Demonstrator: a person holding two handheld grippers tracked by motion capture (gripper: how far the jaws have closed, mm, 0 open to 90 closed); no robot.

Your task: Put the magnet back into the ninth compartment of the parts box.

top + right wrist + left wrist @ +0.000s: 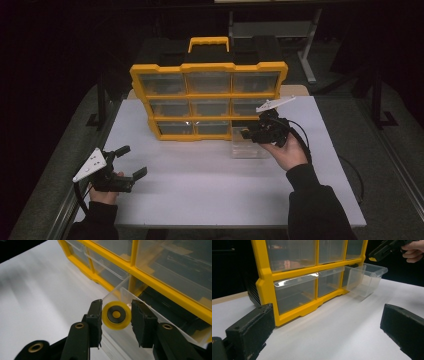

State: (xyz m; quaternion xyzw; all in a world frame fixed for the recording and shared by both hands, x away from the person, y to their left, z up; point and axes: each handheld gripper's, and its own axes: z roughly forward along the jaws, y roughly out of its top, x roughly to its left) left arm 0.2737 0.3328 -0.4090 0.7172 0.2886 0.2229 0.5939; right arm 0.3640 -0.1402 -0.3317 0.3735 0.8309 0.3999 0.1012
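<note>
A yellow organiser (208,66) with clear drawers stands upright at the back of the white table (200,190). Its bottom right drawer (248,149) is pulled out onto the table; it is clear plastic (366,277). My right gripper (246,134) hovers over that drawer, shut on a small yellow wheel (116,315) with a dark ring in its middle. In the right gripper view the wheel hangs above the drawer's clear rim (113,291). My left gripper (134,161) rests at the table's front left, open with nothing between its jaws (327,327), facing the organiser (265,277).
The organiser's black and yellow carry handle (209,44) sticks up behind it. A metal stand (305,50) is in the dark past the table's far edge. The right gripper (375,255) and its hand appear at the top right of the left gripper view.
</note>
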